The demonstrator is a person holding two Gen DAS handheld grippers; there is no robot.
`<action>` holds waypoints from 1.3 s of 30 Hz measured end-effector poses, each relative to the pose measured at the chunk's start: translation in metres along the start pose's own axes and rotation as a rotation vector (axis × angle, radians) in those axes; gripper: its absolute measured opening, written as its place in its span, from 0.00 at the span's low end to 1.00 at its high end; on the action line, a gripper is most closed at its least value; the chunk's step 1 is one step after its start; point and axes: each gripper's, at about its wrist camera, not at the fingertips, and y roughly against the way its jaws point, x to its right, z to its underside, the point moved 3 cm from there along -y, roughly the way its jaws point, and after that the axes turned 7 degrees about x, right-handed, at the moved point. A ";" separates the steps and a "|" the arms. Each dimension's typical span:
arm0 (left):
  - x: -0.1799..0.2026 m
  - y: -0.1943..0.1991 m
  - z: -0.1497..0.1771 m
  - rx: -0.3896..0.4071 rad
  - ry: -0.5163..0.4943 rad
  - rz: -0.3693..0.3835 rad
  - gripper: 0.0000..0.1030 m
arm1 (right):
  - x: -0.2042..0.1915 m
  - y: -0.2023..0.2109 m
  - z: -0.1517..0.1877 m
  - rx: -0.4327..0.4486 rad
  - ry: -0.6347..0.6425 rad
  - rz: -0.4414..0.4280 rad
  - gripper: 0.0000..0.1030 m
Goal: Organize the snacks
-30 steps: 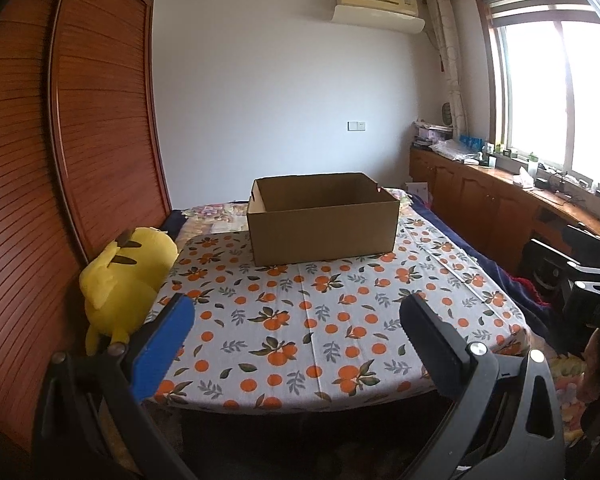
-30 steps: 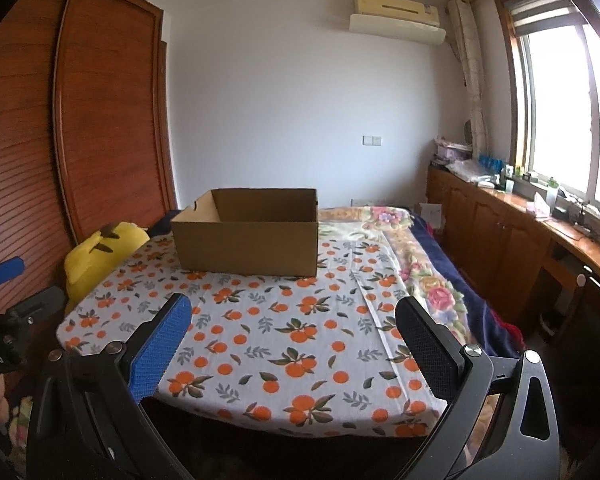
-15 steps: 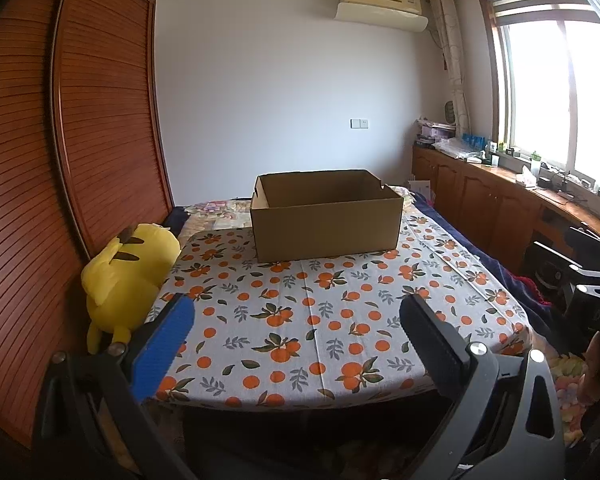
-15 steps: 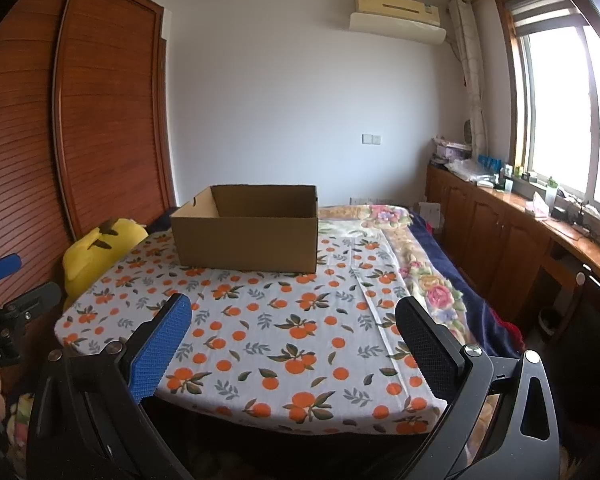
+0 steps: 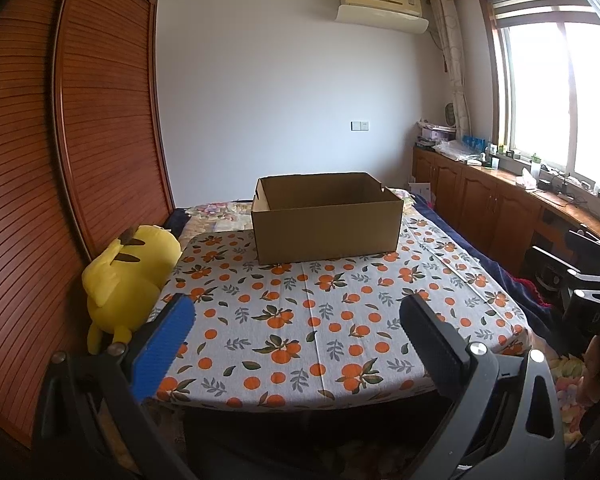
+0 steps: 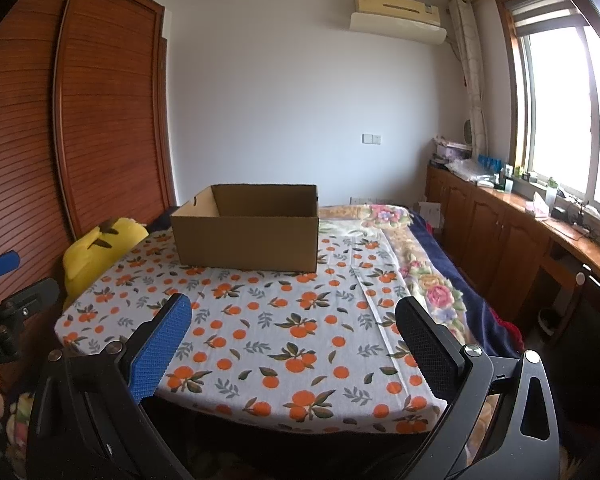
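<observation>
An open brown cardboard box (image 5: 326,218) stands at the far end of a table covered with an orange-print cloth (image 5: 308,320); it also shows in the right wrist view (image 6: 246,228). No snacks are in view and the box's inside bottom is hidden. My left gripper (image 5: 296,328) is open and empty, held before the table's near edge. My right gripper (image 6: 292,328) is open and empty, also before the near edge. The right gripper's body shows at the right edge of the left wrist view (image 5: 588,296); the left gripper's body shows at the left edge of the right wrist view (image 6: 4,320).
A yellow plush toy (image 5: 128,276) sits at the table's left side against a wooden slatted wardrobe (image 5: 100,120). A bed with a floral blanket (image 6: 428,280) lies right of the table. Wooden cabinets (image 6: 500,232) with clutter run under the window.
Both grippers have drifted slightly back and up, so the box and table sit a little lower in view. Both jaws stay open and empty.
</observation>
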 end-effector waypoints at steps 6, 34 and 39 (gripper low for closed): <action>-0.002 0.001 -0.001 0.002 0.000 -0.001 1.00 | 0.000 0.000 0.000 0.000 0.000 0.001 1.00; -0.001 0.004 -0.005 0.012 -0.002 -0.006 1.00 | -0.001 0.003 0.000 0.005 0.002 0.000 1.00; -0.001 0.005 -0.005 0.013 -0.002 -0.006 1.00 | -0.001 0.003 0.000 0.004 0.001 -0.001 1.00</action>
